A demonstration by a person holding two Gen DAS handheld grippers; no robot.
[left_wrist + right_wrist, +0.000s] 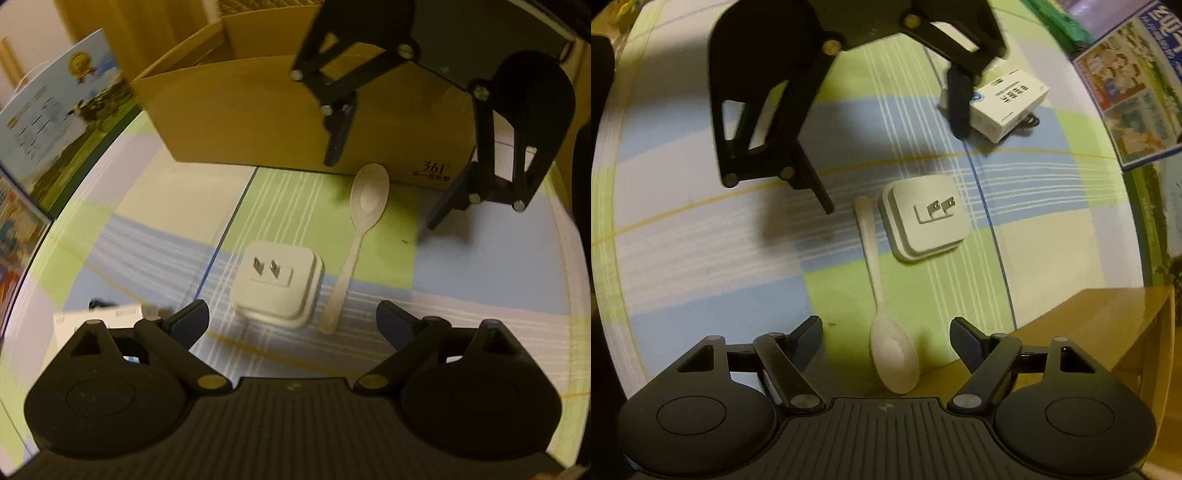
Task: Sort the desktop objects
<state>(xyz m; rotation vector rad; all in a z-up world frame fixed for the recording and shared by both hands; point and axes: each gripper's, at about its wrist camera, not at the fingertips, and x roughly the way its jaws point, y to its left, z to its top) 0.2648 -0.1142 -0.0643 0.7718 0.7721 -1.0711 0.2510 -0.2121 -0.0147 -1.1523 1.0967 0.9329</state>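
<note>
On the checked cloth of the worktop, a white plug adapter lies prongs up, with a pale spoon just beside it, bowl toward the cardboard box at the far edge. The left hand-held gripper hovers low with jaws wide, the adapter lying roughly between them; the right hand-held gripper faces it from the box side, jaws also wide, straddling the spoon's bowl. A small white carton lies near the left gripper, apart from both.

Likely step: each gripper takes its own item. For a sound grasp, the left should close across the adapter's flat sides, clear of the prongs and the spoon handle; the right should descend until its pads flank the spoon's neck, since the shallow bowl may slip.
</note>
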